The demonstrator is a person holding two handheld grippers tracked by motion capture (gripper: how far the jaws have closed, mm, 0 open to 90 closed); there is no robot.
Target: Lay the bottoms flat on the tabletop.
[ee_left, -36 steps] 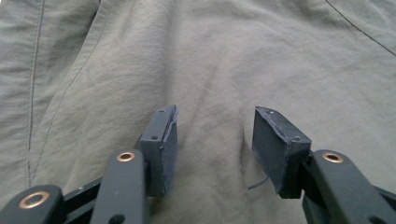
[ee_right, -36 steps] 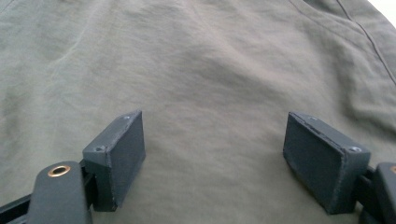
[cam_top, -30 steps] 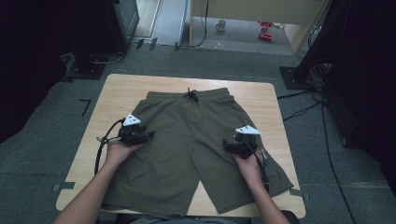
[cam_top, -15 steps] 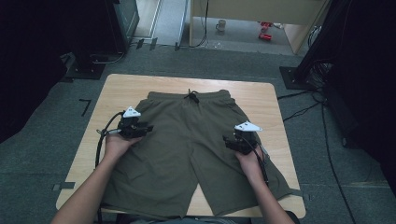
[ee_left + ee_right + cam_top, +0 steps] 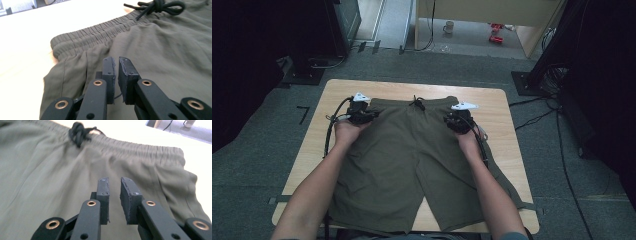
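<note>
Wooden table (image 5: 497,107) bears olive shorts (image 5: 412,160); left gripper (image 5: 116,65) and right gripper (image 5: 115,185), jaws just closing, nearly together, hold nothing near the waistband (image 5: 95,33).

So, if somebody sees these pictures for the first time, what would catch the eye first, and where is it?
First the olive green shorts, spread flat over most of the wooden table, with the waistband on the far side and a black drawstring tied at its middle. Next the left gripper and right gripper, each over an upper corner of the shorts near the waistband. Their jaws have just been closing and stand nearly together, with no cloth between them.
</note>
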